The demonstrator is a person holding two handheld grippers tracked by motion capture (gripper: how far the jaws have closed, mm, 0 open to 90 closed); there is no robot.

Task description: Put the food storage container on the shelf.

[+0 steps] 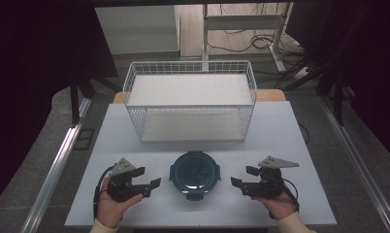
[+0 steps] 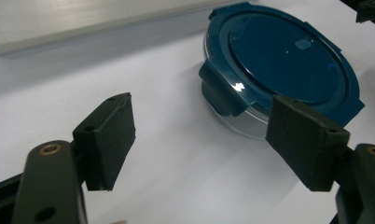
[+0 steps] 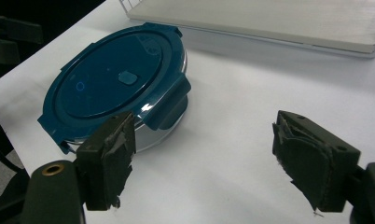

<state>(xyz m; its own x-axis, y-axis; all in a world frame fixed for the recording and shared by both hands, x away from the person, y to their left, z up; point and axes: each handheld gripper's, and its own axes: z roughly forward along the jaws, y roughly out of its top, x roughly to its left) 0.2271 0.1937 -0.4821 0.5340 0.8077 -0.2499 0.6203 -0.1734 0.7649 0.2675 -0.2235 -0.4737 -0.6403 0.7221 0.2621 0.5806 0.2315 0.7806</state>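
So there's a white bench (image 1: 280, 136) with a white wire basket (image 1: 190, 99) sitting at 12 o'clock, a flat white board laid in its bottom. A round glass container with a dark teal clip-on lid (image 1: 194, 172) sits at 6 o'clock from the basket, near the bench's front edge. Beyond the bench, loose cables (image 1: 261, 41) trail over the floor around 1 o'clock.

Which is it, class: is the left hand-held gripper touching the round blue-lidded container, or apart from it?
Apart. In the high view, bare white table separates the left hand-held gripper from the container; its jaws stand open, holding nothing.
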